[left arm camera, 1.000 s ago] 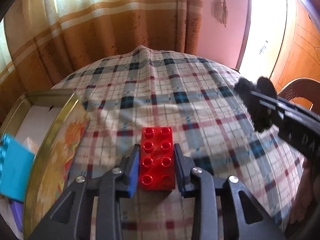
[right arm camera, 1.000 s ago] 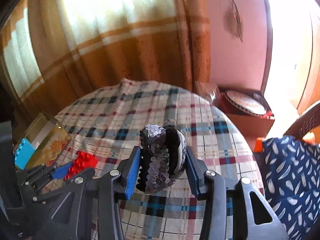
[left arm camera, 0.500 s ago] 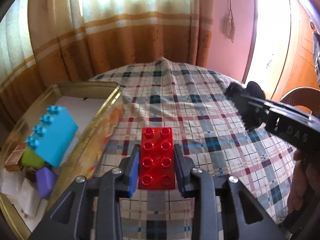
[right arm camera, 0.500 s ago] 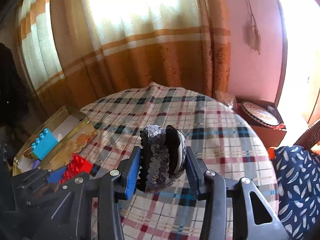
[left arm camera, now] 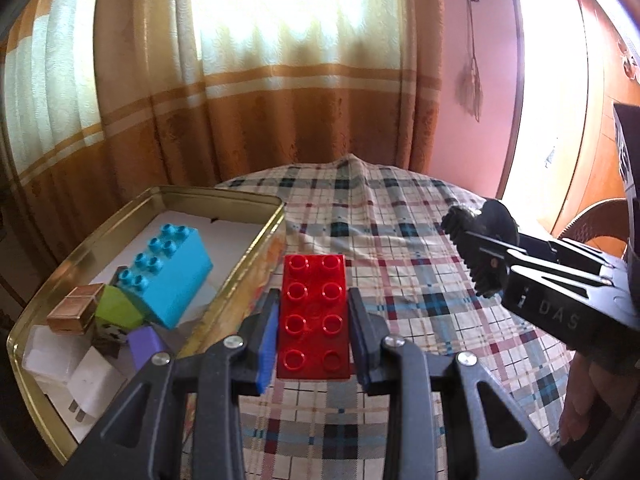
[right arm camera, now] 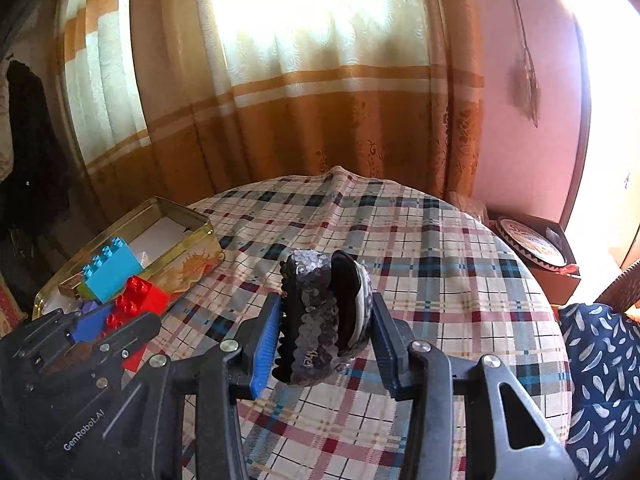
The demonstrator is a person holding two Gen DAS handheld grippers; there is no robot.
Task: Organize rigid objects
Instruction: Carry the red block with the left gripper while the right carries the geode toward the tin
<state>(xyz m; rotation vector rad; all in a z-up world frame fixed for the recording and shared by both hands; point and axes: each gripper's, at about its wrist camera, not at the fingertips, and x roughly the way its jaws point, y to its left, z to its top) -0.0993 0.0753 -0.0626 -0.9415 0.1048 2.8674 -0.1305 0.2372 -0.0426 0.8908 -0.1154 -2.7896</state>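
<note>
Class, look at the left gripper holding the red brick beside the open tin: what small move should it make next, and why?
Probably carry the red brick sideways over the tin rim. The left gripper has it clamped above the cloth, just right of the tin, where the blue brick already lies with bare floor behind it.

a home room: striped curtains [right arm camera: 300,100] at 12 o'clock, round table with plaid tablecloth [right arm camera: 420,272], pink wall [right arm camera: 520,140] at 2 o'clock.
</note>
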